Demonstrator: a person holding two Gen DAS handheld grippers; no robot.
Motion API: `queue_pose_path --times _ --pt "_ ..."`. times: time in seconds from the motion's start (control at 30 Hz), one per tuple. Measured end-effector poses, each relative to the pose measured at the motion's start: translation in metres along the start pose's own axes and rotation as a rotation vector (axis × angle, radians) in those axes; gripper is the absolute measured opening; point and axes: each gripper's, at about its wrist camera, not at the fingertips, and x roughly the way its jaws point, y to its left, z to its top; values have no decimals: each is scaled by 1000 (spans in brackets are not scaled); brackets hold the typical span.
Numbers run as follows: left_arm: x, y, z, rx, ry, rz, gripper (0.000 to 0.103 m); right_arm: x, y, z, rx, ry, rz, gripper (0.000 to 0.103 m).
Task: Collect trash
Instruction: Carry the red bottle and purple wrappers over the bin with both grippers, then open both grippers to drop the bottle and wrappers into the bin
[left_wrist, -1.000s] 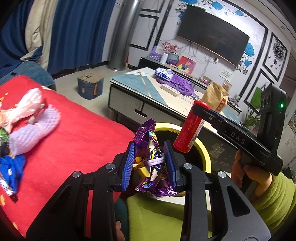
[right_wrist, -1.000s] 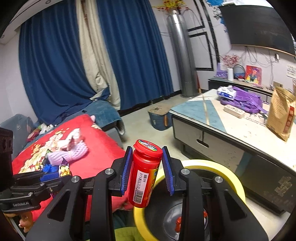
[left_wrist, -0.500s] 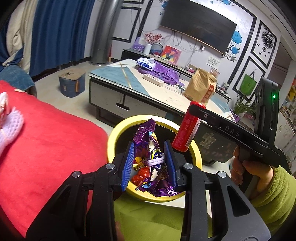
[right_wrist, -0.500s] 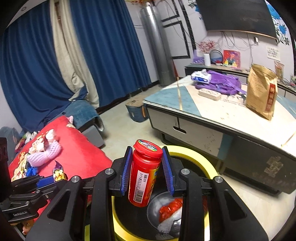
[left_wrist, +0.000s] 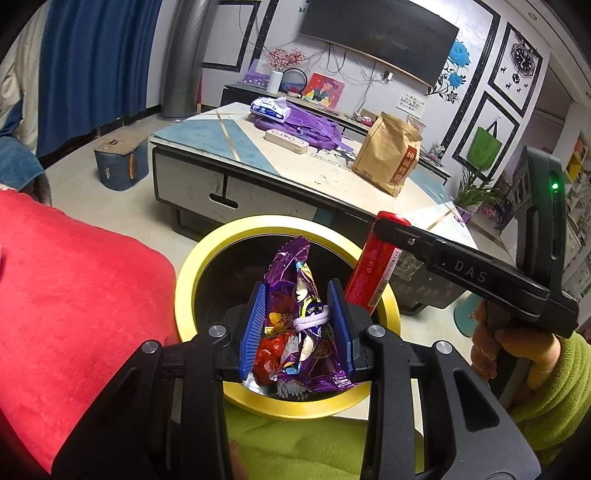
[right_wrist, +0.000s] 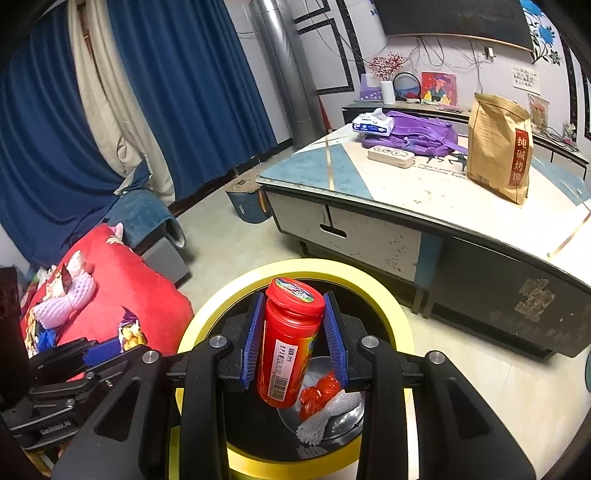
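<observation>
Over the yellow-rimmed bin (right_wrist: 207, 314), the right gripper (right_wrist: 294, 339) clamps a red bottle (right_wrist: 288, 343); only its view shows red wrapper (right_wrist: 319, 391) inside. The left gripper (left_wrist: 297, 325) pinches a purple snack bag (left_wrist: 295, 314) above the rim.

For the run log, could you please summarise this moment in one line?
left gripper: holds purple wrapper | right gripper: holds red bottle | both over yellow-rimmed bin

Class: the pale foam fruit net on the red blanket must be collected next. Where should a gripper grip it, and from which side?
Grip the foam fruit net at its pinched waist, coming from above: the net bulges on either side of that narrow part, and it lies flat on the red blanket among other wrappers.
</observation>
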Motion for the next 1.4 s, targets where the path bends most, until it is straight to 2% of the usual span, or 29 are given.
queue_pose_path --times 0.17,0.3,0.37,0.47,0.53,0.63,0.7,0.87,1.07,1.4 --pt "6 0 0 0 12 -1 29 4 -2 -1 16 19 -1 32" --pt "5 4 -2 -18 15 12 41 7 -6 -2 45 34 3 32" --pt "3 6 -2 -23 9 20 46 6 -8 -2 56 34 -2 38" --pt "-1 9 -3 -33 3 30 58 5 -9 -1 66 28 -6 43" --pt "-6 11 -3 -39 -6 35 74 4 -7 -1 65 25 -3 45" --pt "-12 13 -4 -42 -19 51 87 3 -4 -1 59 21 3 51" --pt "-16 15 -5 -45 -29 64 92 3 -3 0 54 20 3 53" --pt "-31 19 -5 -54 -62 96 92 0 1 1 46 8 1 58" --pt "-55 30 -5 -73 -117 168 92 -9 12 3 19 -31 2 63" --pt "-89 47 -3 -103 -188 253 92 -24 47 3 -58 -66 49 68"
